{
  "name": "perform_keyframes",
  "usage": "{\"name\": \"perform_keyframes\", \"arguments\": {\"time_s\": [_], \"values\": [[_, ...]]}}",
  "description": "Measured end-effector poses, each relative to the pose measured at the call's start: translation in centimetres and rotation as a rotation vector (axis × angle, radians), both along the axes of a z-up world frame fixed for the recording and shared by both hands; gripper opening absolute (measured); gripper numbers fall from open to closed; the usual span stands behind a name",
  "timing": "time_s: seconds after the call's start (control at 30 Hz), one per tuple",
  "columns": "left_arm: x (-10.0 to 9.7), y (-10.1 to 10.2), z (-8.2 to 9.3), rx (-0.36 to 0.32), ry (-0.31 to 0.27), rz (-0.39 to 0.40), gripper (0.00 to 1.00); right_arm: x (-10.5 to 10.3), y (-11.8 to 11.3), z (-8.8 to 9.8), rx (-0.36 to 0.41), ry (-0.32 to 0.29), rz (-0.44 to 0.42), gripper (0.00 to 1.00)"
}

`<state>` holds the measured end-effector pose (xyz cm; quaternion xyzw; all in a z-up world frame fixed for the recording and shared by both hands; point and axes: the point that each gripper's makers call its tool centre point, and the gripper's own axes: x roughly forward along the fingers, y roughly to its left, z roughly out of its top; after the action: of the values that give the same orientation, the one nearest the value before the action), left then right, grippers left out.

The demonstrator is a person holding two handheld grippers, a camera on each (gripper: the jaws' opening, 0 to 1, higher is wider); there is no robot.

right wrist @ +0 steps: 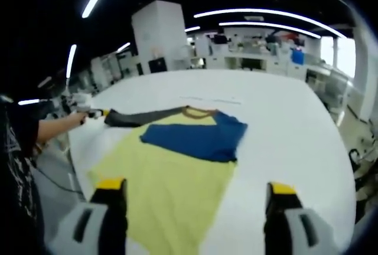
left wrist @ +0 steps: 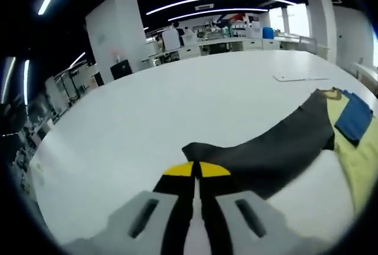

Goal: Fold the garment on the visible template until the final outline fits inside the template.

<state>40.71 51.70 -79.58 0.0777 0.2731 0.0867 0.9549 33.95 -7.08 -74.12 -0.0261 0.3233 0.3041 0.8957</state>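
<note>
No legible text, label, brand, number or sign — neither on the garment [right wrist: 177, 166] nor on the table [left wrist: 177, 107]; a person's dark shirt [right wrist: 15, 149] bears a print too blurred to read.

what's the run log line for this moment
left tongs: shut on dark sleeve | right tongs: open above yellow shirt body | blue sleeve: folded across chest | table: white

Garment [right wrist: 177, 166] flat on table [right wrist: 283, 125]; template [right wrist: 209, 100] just beyond it
</note>
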Motion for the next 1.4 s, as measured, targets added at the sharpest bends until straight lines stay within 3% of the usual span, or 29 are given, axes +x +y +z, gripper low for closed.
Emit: {"name": "perform_keyframes", "arguments": {"time_s": [0.1,0.2,0.33,0.47,0.63,0.83,0.9,1.1,1.4], "values": [[0.5,0.0,-0.6,-0.007,0.023,-0.005,0.0,0.0,0.0,0.0,-0.002,0.001,-0.001,0.97],[-0.6,0.4,-1.4,-0.05,0.054,0.048,0.0,0.1,-0.1,0.0,-0.003,0.003,-0.007,0.97],[-0.9,0.9,-2.2,-0.062,0.07,0.056,0.0,0.1,-0.1,-0.1,-0.001,0.003,-0.011,0.97],[-1.5,1.2,-2.0,-0.083,0.08,0.078,0.01,0.0,0.1,-0.1,0.005,0.003,-0.009,0.97],[-2.0,0.8,-2.1,-0.127,0.067,0.099,0.18,-0.1,0.3,0.0,0.011,-0.001,-0.002,0.98],[-2.6,0.2,-2.5,-0.173,0.063,0.116,0.27,-0.3,0.3,0.4,0.01,-0.01,0.011,0.99],[-2.8,-0.1,-2.9,-0.212,0.056,0.122,0.25,-0.3,0.2,0.4,0.009,-0.011,0.01,0.99],[-3.1,0.1,-3.8,-0.247,0.07,0.147,0.18,-0.5,0.0,0.4,0.015,-0.01,-0.001,0.99],[-3.2,-0.4,-3.7,-0.293,0.054,0.185,0.0,-0.6,-0.2,0.4,0.018,-0.011,-0.006,0.99]]}}
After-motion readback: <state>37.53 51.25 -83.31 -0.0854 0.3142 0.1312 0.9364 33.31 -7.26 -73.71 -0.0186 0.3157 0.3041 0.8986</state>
